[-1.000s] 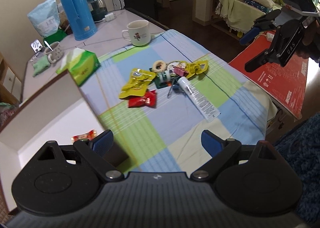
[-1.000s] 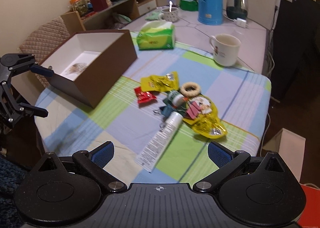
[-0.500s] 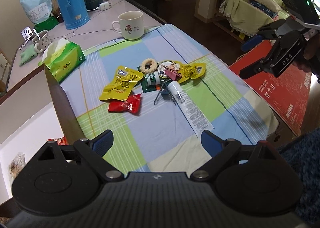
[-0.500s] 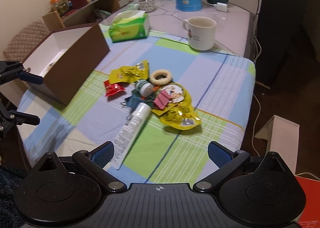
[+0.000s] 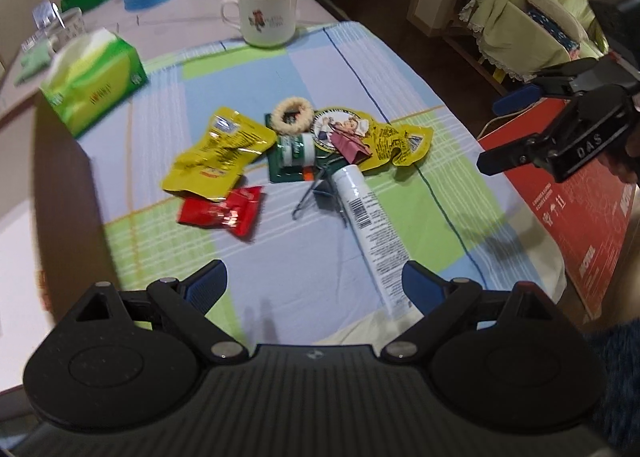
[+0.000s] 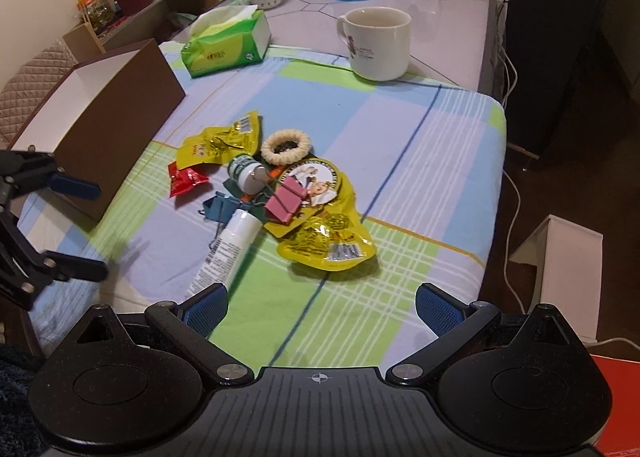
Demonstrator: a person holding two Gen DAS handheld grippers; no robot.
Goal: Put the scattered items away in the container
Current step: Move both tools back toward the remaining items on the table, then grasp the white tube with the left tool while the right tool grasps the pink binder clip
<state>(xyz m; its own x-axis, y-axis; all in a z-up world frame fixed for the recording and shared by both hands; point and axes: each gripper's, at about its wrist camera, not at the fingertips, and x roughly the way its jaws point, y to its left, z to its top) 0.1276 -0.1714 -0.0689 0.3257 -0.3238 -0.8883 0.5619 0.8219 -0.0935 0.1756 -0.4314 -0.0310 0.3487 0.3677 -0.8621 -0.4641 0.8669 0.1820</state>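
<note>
Both of my claws have closed in on the clutter since a second ago, and the pile now looks larger ahead of each. My left claw (image 5: pixel 314 285) hangs with its fingers spread wide, gripping nothing; the white tube (image 5: pixel 370 235) runs from the pile back to just inside its right fingertip. My right claw (image 6: pixel 320 305) is likewise spread and empty, with the same tube's flat end disappearing behind its left fingertip.

Ahead of both lie the yellow packets (image 6: pixel 328 237), the red packet (image 5: pixel 222 211), the cream ring (image 6: pixel 286 147), a pink clip (image 6: pixel 284 203) and a blue clip (image 6: pixel 220 207), overlapping so that I cannot tell what sits beneath the green-capped bottle (image 5: pixel 296 149). The brown box (image 6: pixel 108 129) stands to the front left of my right claw, its inside mostly cut off; in the left view it is only a dark blur. Open checked cloth (image 6: pixel 420 137) lies right of the pile up to the table edge, with the mug (image 6: pixel 378 43) and tissue pack (image 6: pixel 226 43) beyond.
</note>
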